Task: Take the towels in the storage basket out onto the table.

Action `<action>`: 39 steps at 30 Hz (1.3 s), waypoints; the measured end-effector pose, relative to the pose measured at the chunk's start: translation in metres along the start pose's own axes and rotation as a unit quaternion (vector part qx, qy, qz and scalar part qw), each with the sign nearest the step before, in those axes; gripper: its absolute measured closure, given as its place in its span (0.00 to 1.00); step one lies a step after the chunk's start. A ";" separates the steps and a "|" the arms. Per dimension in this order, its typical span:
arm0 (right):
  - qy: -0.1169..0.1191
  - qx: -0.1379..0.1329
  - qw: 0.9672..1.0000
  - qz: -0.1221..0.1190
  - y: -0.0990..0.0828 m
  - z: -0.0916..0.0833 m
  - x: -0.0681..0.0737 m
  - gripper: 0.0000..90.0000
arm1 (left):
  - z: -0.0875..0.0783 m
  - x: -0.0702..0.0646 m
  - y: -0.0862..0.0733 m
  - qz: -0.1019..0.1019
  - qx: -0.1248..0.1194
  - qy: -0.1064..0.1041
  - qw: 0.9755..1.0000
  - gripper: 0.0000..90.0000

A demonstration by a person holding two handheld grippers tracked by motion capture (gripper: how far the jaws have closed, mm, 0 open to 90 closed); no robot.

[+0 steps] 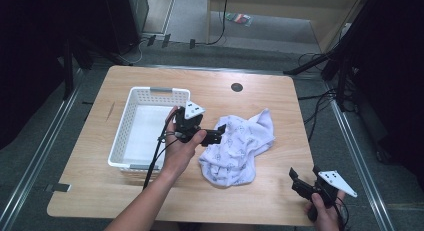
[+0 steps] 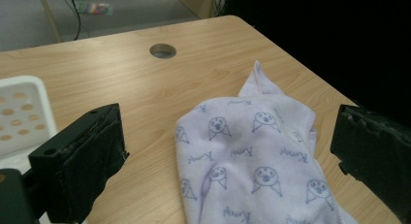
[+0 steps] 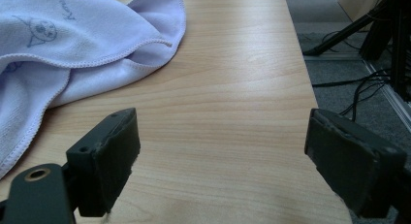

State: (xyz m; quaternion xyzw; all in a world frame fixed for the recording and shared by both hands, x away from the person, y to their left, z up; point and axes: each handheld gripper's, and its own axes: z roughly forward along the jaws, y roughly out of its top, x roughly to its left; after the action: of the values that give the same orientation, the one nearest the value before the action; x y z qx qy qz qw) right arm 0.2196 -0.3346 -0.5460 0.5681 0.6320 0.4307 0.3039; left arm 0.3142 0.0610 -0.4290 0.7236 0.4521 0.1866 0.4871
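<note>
Right gripper (image 1: 303, 177) wide open near table (image 1: 270, 201) edge.

A light wooden bench (image 1: 150, 191) with rounded corners stands on grey floor (image 1: 250, 51). Near its far edge, about mid-width, is 1 round dark cable hole (image 1: 237, 87). A white perforated plastic basket (image 1: 131, 98) sits on the left half, its long sides running near to far. Just right of it, around the middle, lies a crumpled pale lilac towel (image 1: 240, 151) printed with small faces and writing. The near right corner is bare wood.
</note>
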 end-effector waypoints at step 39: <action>-0.006 0.004 1.000 -0.001 0.000 0.001 0.001 0.14 | -0.102 0.115 -0.034 -0.039 -0.048 0.089 0.994 0.00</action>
State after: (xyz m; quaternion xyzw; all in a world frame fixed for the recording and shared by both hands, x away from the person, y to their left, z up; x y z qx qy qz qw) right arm 0.2205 -0.3339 -0.5461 0.5710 0.6327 0.4245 0.3056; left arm 0.2851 0.2157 -0.4317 0.6618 0.5120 0.2525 0.4859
